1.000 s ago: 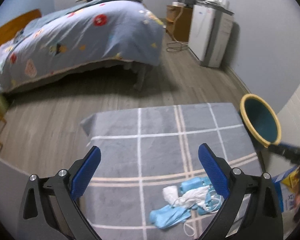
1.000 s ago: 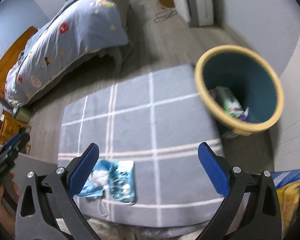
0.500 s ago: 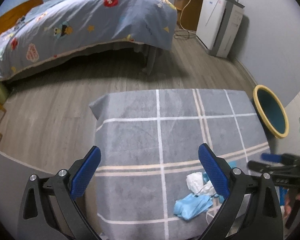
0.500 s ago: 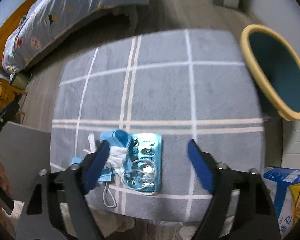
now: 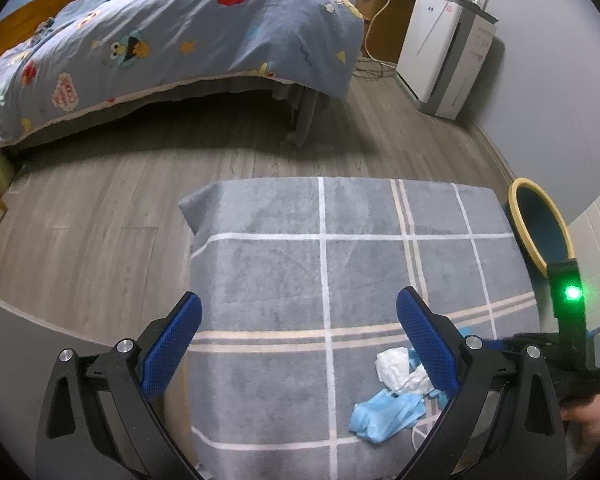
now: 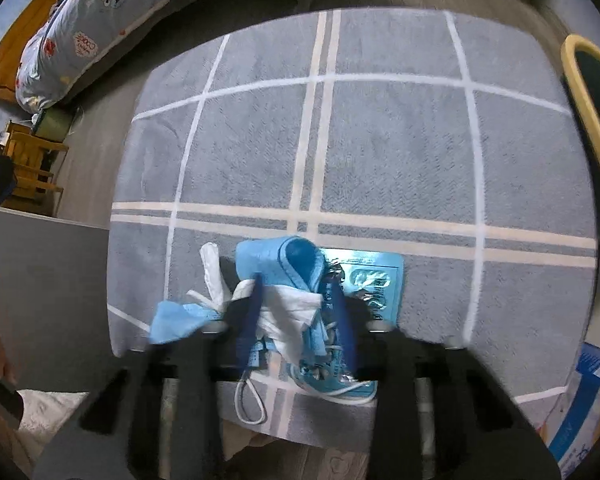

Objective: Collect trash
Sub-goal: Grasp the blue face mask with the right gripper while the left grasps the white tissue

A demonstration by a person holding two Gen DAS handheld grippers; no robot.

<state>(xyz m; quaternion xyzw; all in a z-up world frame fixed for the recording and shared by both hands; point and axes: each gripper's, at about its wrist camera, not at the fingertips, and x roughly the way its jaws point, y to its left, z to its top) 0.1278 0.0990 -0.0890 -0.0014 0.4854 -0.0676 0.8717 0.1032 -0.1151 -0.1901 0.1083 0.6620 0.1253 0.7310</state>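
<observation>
A pile of trash lies near the front of a grey checked cloth (image 6: 380, 160): blue face masks (image 6: 284, 260), white crumpled tissue (image 6: 288, 308) and a blue foil blister pack (image 6: 374, 284). My right gripper (image 6: 296, 312) has its jaws narrowed around the masks and tissue. In the left wrist view the pile (image 5: 392, 404) lies by my right finger, and my left gripper (image 5: 300, 344) is open and empty above the cloth. The teal bin with a yellow rim (image 5: 540, 224) stands to the right of the cloth; it also shows in the right wrist view (image 6: 588, 104).
A bed with a patterned blue duvet (image 5: 172, 40) stands across the wooden floor. A white appliance (image 5: 444, 52) stands at the far wall. A blue and yellow carton (image 6: 584, 408) sits at the lower right. A wooden stool (image 6: 32, 168) stands at the left.
My right gripper has come down onto the trash pile and its jaws have closed in around the masks and tissue. My left gripper has drifted back a little and stays open.
</observation>
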